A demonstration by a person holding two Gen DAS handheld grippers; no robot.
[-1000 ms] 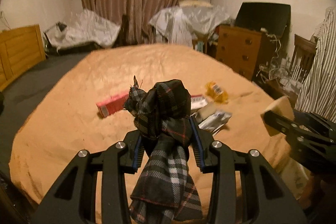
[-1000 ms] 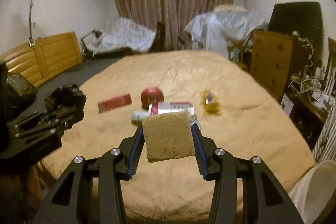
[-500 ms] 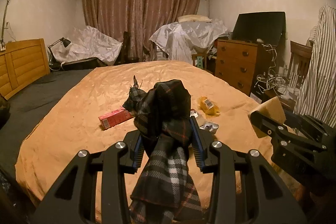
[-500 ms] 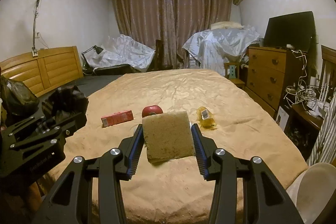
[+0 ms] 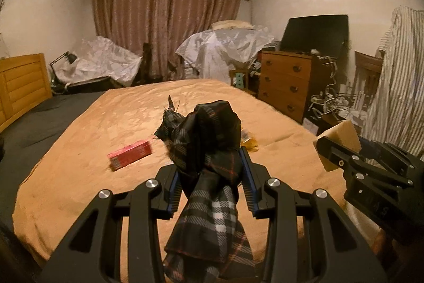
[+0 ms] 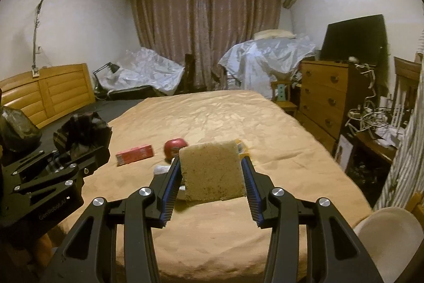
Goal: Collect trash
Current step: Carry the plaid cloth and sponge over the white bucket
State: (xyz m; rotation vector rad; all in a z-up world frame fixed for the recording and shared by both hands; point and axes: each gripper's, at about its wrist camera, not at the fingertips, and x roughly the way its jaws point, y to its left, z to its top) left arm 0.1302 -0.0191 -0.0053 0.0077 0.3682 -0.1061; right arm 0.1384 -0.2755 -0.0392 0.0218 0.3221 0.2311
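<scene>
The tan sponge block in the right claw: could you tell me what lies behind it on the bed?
Behind the tan sponge block, a round red object and a yellow packet's edge peek out on the orange bedspread; anything directly behind stays hidden.

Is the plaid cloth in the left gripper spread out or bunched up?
Bunched up: the plaid cloth is wadded between the left gripper fingers, one end hanging down.

the left claw [image 5: 212,178] at lower centre grips a dark plaid cloth [image 5: 209,150] bunched between its fingers. beyond, a red box [image 5: 130,154] lies on the tan bed [image 5: 119,123]. at right, the right claw [image 5: 341,150] clamps a tan sponge [image 5: 341,135].
</scene>
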